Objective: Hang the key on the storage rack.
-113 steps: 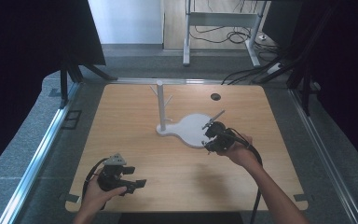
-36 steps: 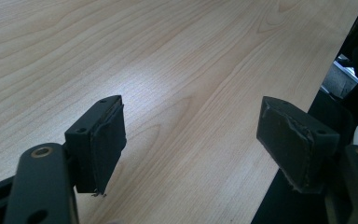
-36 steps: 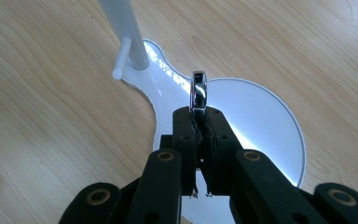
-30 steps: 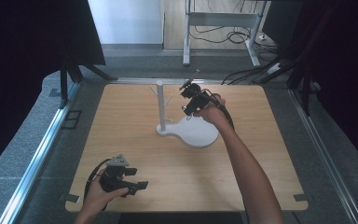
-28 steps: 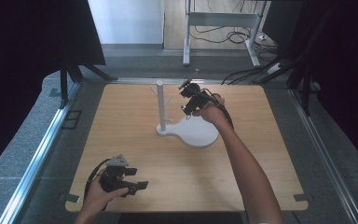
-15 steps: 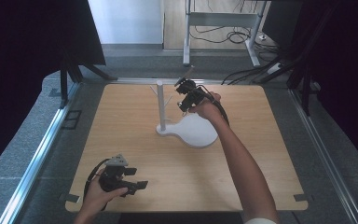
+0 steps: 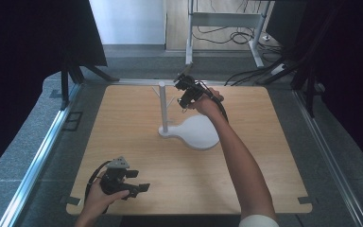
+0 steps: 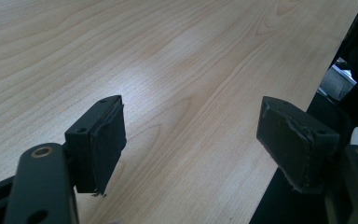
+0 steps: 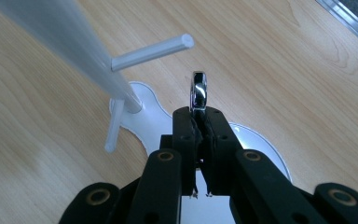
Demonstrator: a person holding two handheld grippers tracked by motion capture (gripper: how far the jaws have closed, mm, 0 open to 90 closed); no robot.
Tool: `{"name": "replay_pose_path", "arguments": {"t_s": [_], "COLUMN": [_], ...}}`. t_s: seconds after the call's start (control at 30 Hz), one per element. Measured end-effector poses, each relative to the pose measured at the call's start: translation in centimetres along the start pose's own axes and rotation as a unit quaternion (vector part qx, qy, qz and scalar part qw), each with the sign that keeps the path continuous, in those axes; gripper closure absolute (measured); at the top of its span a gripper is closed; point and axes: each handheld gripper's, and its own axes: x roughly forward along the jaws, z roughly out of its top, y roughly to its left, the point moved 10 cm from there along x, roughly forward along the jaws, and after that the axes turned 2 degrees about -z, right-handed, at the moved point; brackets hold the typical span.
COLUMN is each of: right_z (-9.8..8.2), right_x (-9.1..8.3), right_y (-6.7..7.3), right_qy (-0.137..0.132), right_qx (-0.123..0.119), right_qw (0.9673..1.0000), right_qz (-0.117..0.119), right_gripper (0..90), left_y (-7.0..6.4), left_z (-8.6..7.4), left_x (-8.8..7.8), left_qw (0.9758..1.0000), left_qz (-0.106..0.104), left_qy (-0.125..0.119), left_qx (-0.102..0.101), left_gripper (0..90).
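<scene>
- The right gripper has its jaws pressed together on the lower edge of a small shiny metal ring, so most of the loop stands clear above the pads, probably so it can be slipped over something.
- In the right gripper view the ring sits near the middle, with the horizontal peg of the white stand at about 11 o'clock from it and apart; holding the ring edge-on to that peg suggests it is meant to hang there (a judgement only).
- In the high view the right gripper is raised beside the top of the stand's post, at roughly 1 o'clock from the white base.
- The left gripper rests low near the table's near-left edge, jaws wide apart with nothing between them, apparently waiting.
- Hard to tell: the ring's bottom is hidden between the pads, the post blurs out of the upper left corner, and a second short peg points down toward the base.
</scene>
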Motion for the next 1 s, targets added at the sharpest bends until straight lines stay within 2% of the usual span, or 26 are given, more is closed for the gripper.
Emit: {"name": "replay_pose_path", "arguments": {"t_s": [0.23,0.7,1.0], "right_z": [0.6,1.2,1.8], "right_x": [0.1,0.5,0.4], "right_y": [-0.1,-0.8,-0.5], "right_qy": [0.001,-0.005,-0.007], "right_qx": [-0.002,0.010,0.006], "right_qw": [1.0000,0.9999,0.9999], "right_qz": [-0.003,-0.004,-0.007], "right_gripper": [84.8,84.8,84.8], "left_y": [0.1,0.1,0.0], "left_z": [0.0,-0.1,-0.1], "left_x": [-0.1,0.0,0.0], "left_qw": [1.0000,1.0000,1.0000], "left_qz": [0.000,0.000,-0.002], "left_qy": [-0.001,0.000,0.001], "left_qx": [-0.002,-0.002,0.000], "left_gripper": [24.1,24.1,24.1]}}
